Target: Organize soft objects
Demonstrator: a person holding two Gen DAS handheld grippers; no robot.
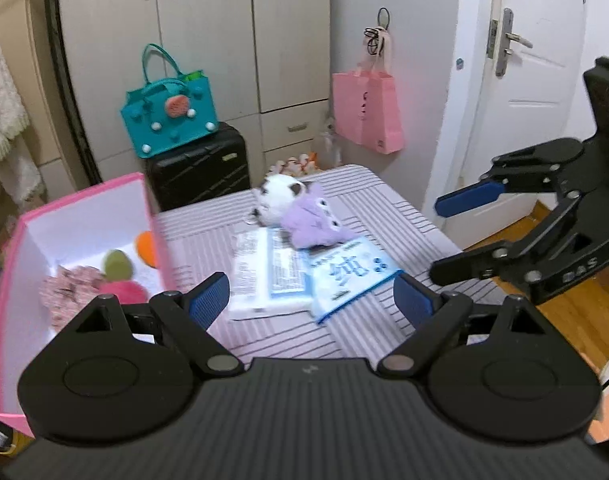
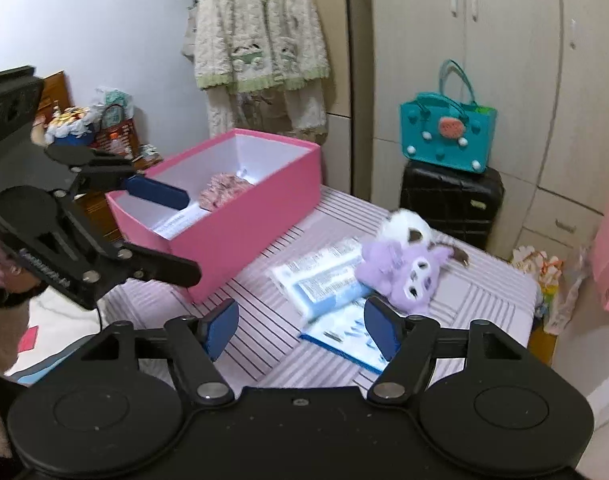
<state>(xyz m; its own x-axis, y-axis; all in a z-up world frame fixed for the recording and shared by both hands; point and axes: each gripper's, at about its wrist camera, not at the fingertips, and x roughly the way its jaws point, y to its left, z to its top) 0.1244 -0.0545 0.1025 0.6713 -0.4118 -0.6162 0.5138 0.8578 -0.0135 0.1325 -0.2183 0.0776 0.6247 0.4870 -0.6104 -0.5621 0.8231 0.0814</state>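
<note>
Over a striped worktop (image 2: 264,248) in a small bedroom, I hold both tongs released and empty: the left tongs (image 1: 310,300) hover spread above two flat packets, and the right tongs (image 2: 300,330) hang open over the near edge of the same pile. A pink box (image 2: 240,216) stands open on the left of the worktop, already holding a pink frilly soft piece (image 2: 224,196) and, seen from the left wrist, a green round piece (image 1: 116,265), an orange one (image 1: 146,249) and a bright pink one (image 1: 122,292). Left to sort, I judge, are a purple plush (image 2: 404,276) and a white plush with dark patches (image 2: 404,230) lying against each other at the far middle of the worktop, apart from the box. The purple one rests partly on a white printed packet (image 1: 264,276), and a blue-edged packet (image 1: 346,276) overlaps beside it. For a clean pick, I would bring the right tongs down over the purple plush's body, close on stuffing rather than an ear, and lift straight so the packet beneath does not drag along. The two plush touch, so a wide grab may catch both. The box's near wall must be cleared on the way in. Behind stand a black suitcase (image 2: 452,200) with a teal bag (image 2: 448,136) on top, a pink bag (image 1: 366,110) hanging, and a fleece robe (image 2: 260,36); none of them blocks the reach.
</note>
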